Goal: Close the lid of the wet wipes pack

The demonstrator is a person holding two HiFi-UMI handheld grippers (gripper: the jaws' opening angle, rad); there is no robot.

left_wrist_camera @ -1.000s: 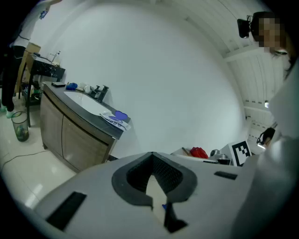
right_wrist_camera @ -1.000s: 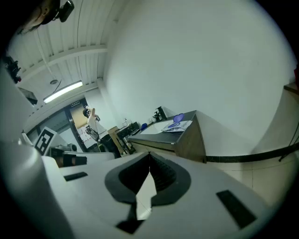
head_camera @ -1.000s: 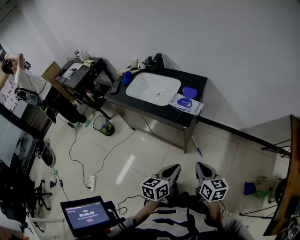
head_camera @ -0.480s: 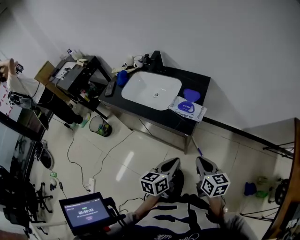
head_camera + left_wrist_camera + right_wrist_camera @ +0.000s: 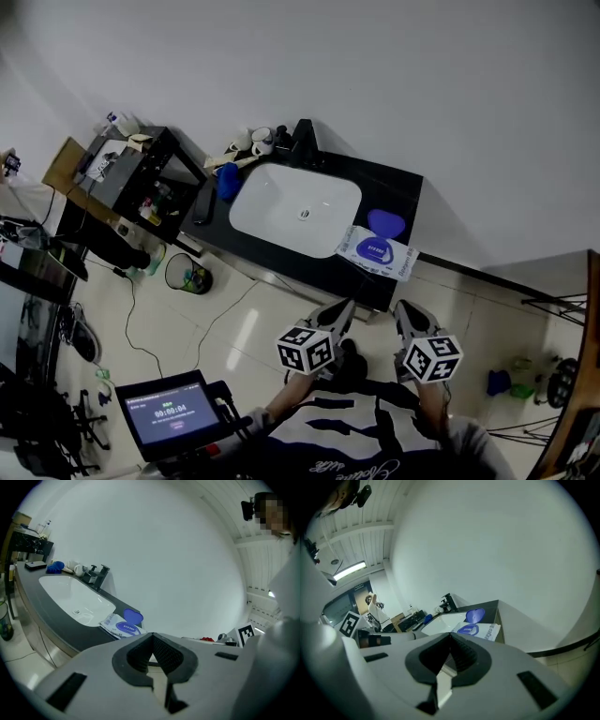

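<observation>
The wet wipes pack (image 5: 378,251) lies flat on the black counter (image 5: 398,187), right of the white sink (image 5: 295,208). Its blue lid (image 5: 385,223) stands flipped open on the far side. Both grippers hover over the floor in front of the counter, short of the pack. My left gripper (image 5: 339,311) and right gripper (image 5: 408,313) are shut and hold nothing. In the left gripper view the pack (image 5: 119,627) and lid (image 5: 133,617) lie ahead past the shut gripper (image 5: 152,635). The right gripper view shows the pack (image 5: 479,631) and lid (image 5: 475,615) beyond the shut gripper (image 5: 451,635).
A black faucet (image 5: 303,141), cups (image 5: 253,141) and a blue object (image 5: 228,180) sit behind and left of the sink. A black side table (image 5: 141,169), a waste bin (image 5: 186,275) and floor cables lie to the left. A screen (image 5: 169,412) stands near my left.
The counter and wipes pack have come closer in the head view; both grippers now sit just before the counter's front edge, still shut and empty.
</observation>
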